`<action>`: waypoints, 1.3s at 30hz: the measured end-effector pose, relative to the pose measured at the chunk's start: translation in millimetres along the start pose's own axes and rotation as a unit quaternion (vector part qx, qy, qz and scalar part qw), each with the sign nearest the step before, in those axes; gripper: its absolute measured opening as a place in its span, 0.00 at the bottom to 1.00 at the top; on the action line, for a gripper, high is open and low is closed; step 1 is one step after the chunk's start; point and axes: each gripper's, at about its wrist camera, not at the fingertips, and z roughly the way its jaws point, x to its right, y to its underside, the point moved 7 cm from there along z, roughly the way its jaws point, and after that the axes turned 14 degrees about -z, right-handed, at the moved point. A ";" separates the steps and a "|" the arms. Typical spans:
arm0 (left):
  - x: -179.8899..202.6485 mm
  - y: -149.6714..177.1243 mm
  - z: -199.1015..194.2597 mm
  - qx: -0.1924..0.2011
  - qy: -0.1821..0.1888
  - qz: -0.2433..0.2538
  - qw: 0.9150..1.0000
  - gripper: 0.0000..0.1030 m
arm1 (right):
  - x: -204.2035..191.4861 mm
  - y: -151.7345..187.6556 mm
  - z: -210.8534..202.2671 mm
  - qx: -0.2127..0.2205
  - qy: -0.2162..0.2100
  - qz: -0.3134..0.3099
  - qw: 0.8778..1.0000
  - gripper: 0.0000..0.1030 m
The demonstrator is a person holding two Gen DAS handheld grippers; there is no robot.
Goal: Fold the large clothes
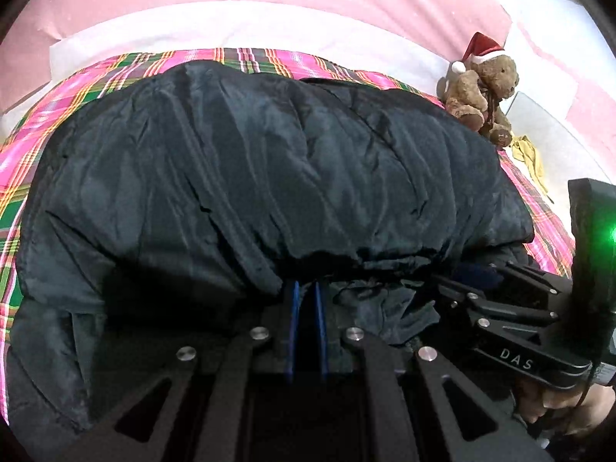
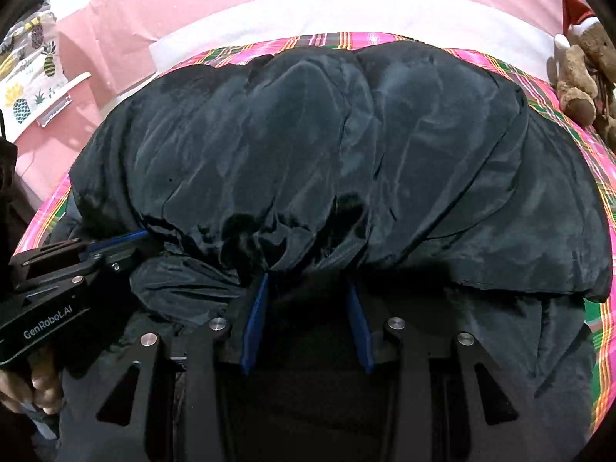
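Observation:
A large dark padded jacket lies bunched on a pink and green plaid blanket. Its gathered hem is drawn towards me over a lower layer of the same jacket. My left gripper is shut on that hem, its blue pads almost together. In the right wrist view the jacket fills the middle. My right gripper holds a thick bunch of the hem between pads that stand half apart. The left gripper shows at the left edge there, and the right gripper at the right of the left wrist view. The fabric hides all fingertips.
A brown teddy bear in a red Santa hat sits at the blanket's far right corner, with a yellow scrap beside it. Pink and white bedding lies behind. A pineapple-print cloth hangs at the far left. A person's hand holds each gripper.

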 end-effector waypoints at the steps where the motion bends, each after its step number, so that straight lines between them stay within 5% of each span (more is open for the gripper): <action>1: 0.5 -0.1 -0.5 0.001 0.000 0.000 1.000 0.09 | -0.1 0.0 -0.2 0.000 0.000 0.000 1.000 0.39; 7: 7.0 -3.3 -22.0 0.010 -0.011 0.010 1.000 0.10 | 4.6 -4.9 -24.2 0.009 -0.018 0.025 0.999 0.41; 12: 16.0 0.7 -59.9 0.033 -0.013 0.012 0.999 0.32 | 6.6 -4.0 -75.1 0.052 0.014 0.033 0.998 0.41; 22: 29.7 31.1 -156.3 0.090 0.000 -0.001 0.996 0.38 | -1.8 20.1 -185.0 0.135 0.095 0.048 0.985 0.42; 39: 6.5 132.3 -217.5 0.084 -0.055 -0.025 0.995 0.40 | -35.1 112.9 -248.2 0.155 0.101 0.045 0.982 0.51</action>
